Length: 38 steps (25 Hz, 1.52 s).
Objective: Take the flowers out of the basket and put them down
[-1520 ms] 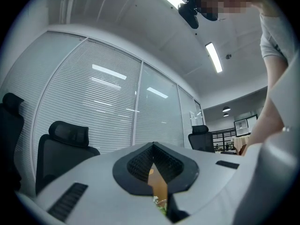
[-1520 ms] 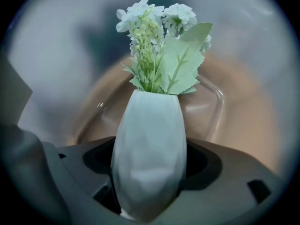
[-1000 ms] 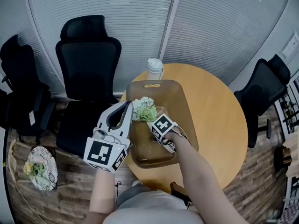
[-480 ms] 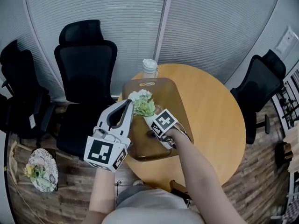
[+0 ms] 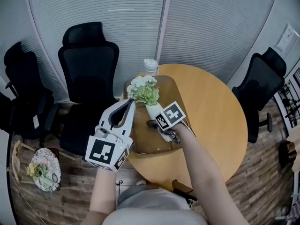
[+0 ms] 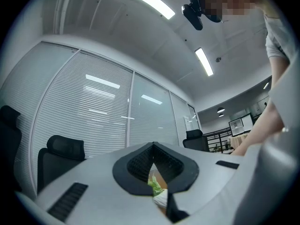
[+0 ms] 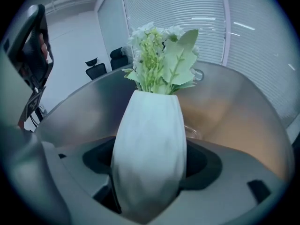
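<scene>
A bunch of white and green flowers point(image 5: 143, 89) stands in a white vase point(image 5: 153, 109). My right gripper point(image 5: 154, 115) is shut on the vase's body and holds it upright above the brown basket point(image 5: 142, 139) on the round wooden table point(image 5: 215, 121). In the right gripper view the vase point(image 7: 147, 144) fills the gap between the jaws, with the flowers point(image 7: 161, 60) above it. My left gripper point(image 5: 129, 105) hovers at the basket's left rim, jaws shut with nothing between them. Its own view looks up at the ceiling, tips point(image 6: 152, 145) together.
A white lidded cup point(image 5: 150, 65) stands on the table behind the basket. Black office chairs point(image 5: 89, 60) stand left of the table and another chair point(image 5: 262, 86) at the right. A second flower pot point(image 5: 42, 169) sits on the floor at lower left. Blinds close off the back.
My right gripper has raised the vase with the flowers up from inside the basket. The left gripper has hardly moved.
</scene>
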Each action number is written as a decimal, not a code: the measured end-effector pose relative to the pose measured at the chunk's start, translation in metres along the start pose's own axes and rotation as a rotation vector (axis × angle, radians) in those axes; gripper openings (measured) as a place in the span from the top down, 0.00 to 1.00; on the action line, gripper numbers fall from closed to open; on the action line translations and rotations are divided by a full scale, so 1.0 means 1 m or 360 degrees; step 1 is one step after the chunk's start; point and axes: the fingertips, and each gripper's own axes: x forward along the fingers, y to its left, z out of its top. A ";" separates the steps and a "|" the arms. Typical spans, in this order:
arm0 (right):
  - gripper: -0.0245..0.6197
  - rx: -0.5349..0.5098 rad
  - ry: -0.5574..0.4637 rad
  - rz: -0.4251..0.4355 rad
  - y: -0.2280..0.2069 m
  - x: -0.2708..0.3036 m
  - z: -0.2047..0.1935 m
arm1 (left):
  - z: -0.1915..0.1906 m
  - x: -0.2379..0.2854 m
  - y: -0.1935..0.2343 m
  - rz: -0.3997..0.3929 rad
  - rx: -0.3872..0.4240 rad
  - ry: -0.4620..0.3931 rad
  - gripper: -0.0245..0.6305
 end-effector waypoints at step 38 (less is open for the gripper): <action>0.34 -0.0078 -0.1015 -0.0379 -0.003 -0.169 0.073 | 0.005 0.007 -0.083 -0.0193 0.0046 0.0039 0.96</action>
